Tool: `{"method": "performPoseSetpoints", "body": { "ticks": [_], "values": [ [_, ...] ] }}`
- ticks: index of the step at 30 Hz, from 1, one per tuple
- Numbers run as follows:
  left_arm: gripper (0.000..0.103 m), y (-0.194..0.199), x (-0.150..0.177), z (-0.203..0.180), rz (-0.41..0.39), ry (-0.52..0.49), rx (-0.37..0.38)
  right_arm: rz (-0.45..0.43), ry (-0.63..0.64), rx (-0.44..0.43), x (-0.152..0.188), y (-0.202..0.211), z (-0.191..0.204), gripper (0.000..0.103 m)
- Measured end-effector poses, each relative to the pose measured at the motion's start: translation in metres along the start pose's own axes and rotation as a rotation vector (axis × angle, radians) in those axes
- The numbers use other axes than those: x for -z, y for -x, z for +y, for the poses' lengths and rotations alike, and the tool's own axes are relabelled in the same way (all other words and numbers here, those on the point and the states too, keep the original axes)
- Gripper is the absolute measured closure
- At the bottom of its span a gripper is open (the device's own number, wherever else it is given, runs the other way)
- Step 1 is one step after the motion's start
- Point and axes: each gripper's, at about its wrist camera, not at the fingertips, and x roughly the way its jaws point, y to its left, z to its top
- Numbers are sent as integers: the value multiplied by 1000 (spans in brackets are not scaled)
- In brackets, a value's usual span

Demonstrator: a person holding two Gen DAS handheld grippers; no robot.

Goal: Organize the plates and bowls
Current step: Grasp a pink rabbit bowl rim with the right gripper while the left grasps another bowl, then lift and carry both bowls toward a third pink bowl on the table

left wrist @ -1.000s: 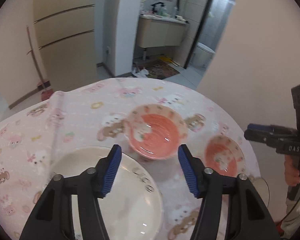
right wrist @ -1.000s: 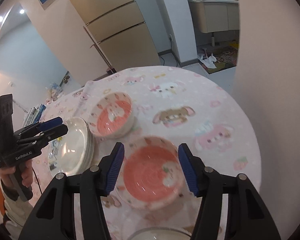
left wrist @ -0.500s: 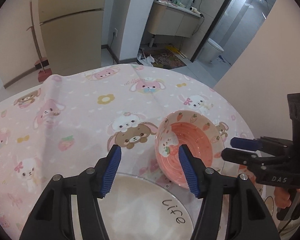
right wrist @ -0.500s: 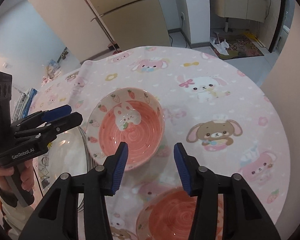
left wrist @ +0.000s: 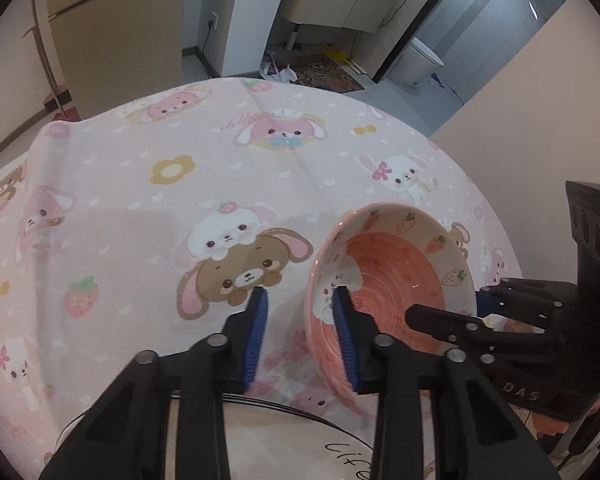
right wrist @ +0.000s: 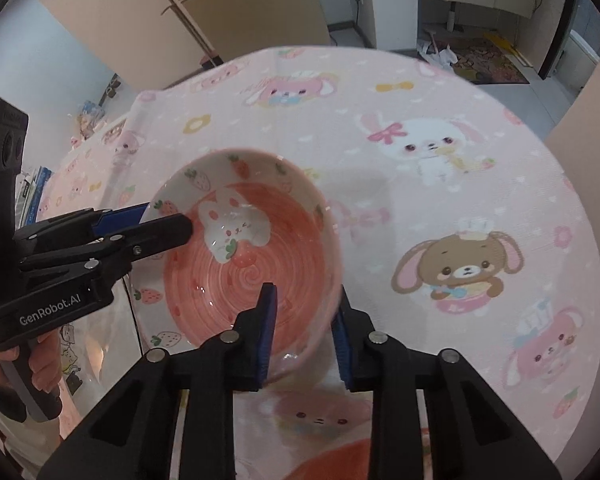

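left gripper [left wrist: 300, 320]: its jaws are closing across the near-left rim of the pink bowl [left wrist: 392, 280], one pad inside and one outside; half a second ago they stood spread short of that rim. Pads look not yet pressed on the wall.
right gripper [right wrist: 306, 328]: its jaws are closing over the near-right rim of the same bowl, left pad inside on the spiral, right pad outside; a second ago they hung spread over the second bowl [right wrist: 340, 460], now just below the jaws at the frame's bottom.
change, meaning: both grippers now straddle opposite sides of one bowl, which suggests a two-handed lift, probably to nest it with the other bowl.
bowl position: on the tabletop [left wrist: 140, 184], upright or slightly tipped, near the right edge in the left wrist view.
white plate [left wrist: 284, 444]: just below the left gripper, close beside the bowl; its rim is the nearest obstacle.
plate stack [right wrist: 96, 344]: in the right wrist view, left of the bowl, by the person's hand [right wrist: 40, 364].
open room: cloth beyond the bowl is bare to the far edge.
edges: tabletop drops off just right of the bowl; a sideways drift there risks a fall.
beyond: fridge [left wrist: 112, 28] and bathroom doorway, well apart.
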Motion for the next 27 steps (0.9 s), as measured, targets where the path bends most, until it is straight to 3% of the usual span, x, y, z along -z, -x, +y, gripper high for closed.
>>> {"method": "performPoseSetpoints", "body": {
  "ticks": [6, 8, 10, 15, 22, 27],
  "values": [
    [85, -11, 3, -5, 32, -25, -6, 26, -15, 12, 0, -9, -2, 84],
    [85, -17, 3, -6, 43, -27, -5, 31, -26, 0, 0, -12, -3, 85],
    [85, -23, 4, -11, 39, -54, -51, 30, -30, -4, 0, -12, -3, 85],
    [85, -26, 3, -16, 44, -43, -54, 27, -24, -17, 0, -12, -5, 86],
    [87, -28, 0, -11, 34, -27, -27, -16, -45, 18, 4, -10, -2, 86],
    [87, -30, -2, -7, 62, -13, 18, 18, -69, -11, 0, -12, -7, 87]
  ]
}}
